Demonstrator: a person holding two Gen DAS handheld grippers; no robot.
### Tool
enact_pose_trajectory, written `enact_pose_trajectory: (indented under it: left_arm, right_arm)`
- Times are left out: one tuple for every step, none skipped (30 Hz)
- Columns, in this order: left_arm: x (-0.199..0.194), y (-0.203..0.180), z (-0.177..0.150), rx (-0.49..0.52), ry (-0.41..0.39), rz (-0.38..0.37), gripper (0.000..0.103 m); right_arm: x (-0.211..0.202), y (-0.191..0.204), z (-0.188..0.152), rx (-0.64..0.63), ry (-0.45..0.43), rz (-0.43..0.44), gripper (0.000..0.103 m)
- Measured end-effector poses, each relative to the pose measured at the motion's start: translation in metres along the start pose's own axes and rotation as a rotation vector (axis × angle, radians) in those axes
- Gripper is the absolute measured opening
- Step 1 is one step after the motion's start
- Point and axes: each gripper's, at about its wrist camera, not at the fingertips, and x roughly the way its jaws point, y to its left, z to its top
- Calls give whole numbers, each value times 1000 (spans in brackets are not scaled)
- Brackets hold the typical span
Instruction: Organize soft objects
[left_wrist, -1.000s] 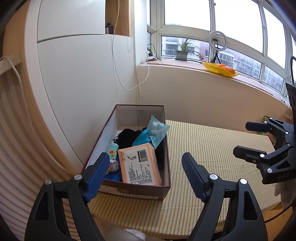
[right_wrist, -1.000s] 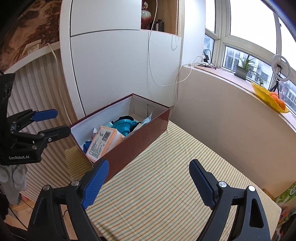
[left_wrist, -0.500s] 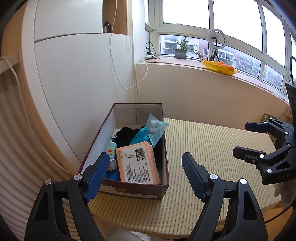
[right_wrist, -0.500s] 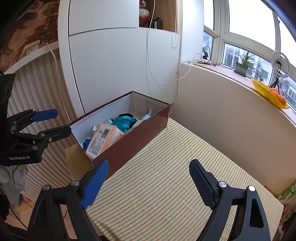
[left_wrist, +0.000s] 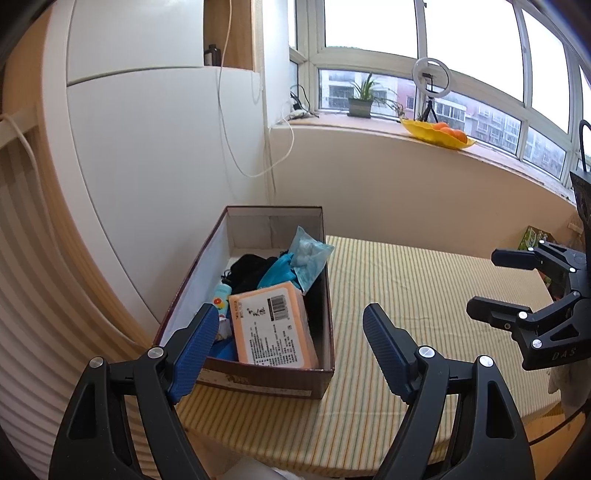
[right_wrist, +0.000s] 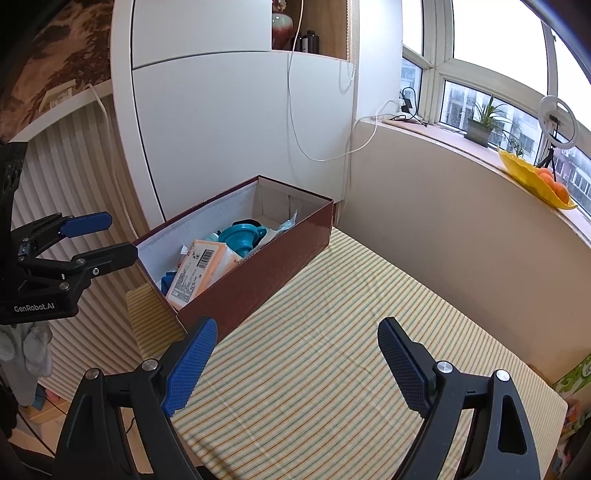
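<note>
A dark red cardboard box (left_wrist: 266, 380) (right_wrist: 258, 280) stands at the left end of the striped table. Inside it lie an orange tissue pack (left_wrist: 271, 328) (right_wrist: 201, 267), a clear bag of cotton balls (left_wrist: 308, 256), a black cloth (left_wrist: 247, 271), a teal item (right_wrist: 242, 238) and a small bottle (left_wrist: 221, 299). My left gripper (left_wrist: 288, 354) is open and empty, held above the table's near edge in front of the box; it also shows in the right wrist view (right_wrist: 99, 240). My right gripper (right_wrist: 295, 365) is open and empty over the table; it shows at the right of the left wrist view (left_wrist: 498, 284).
The striped tablecloth (right_wrist: 351, 350) covers the table. A white cabinet (left_wrist: 147, 147) stands behind the box, with a hanging white cable (right_wrist: 317, 155). The window sill holds a yellow fruit dish (left_wrist: 436, 133), a potted plant (left_wrist: 362, 103) and a ring light (left_wrist: 430, 79).
Both grippers have drawn back and up a little from the box, which looks smaller and lower in view. Both stay open and empty.
</note>
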Motion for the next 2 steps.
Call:
enact_pose_trajectory:
  left_arm:
    - [0,0,0,1,-4,-10,80]
    - [0,0,-1,-1,0,-10,80]
  right_arm:
    - [0,-1,-1,2,0,-2,86]
    - [0,-1,-2,4,0,-5,86]
